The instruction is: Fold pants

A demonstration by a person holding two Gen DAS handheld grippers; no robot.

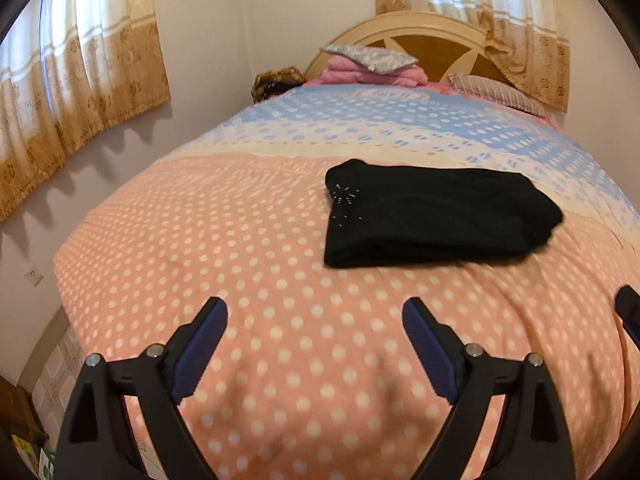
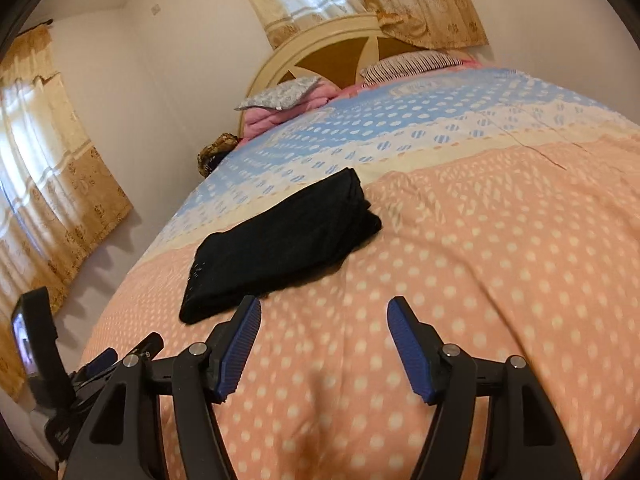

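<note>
Folded black pants (image 1: 432,216) lie beyond both spread, empty grippers (image 1: 316,320) (image 2: 324,320).

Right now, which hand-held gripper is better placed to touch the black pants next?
Right, probably. The right hand-held gripper is open with the pants just beyond its left finger; the open left one sits farther back.

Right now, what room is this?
Most likely a bedroom: a big bed under a dotted cover, a curved headboard, pillows and curtained windows. Folded black pants lie on the bed.
</note>
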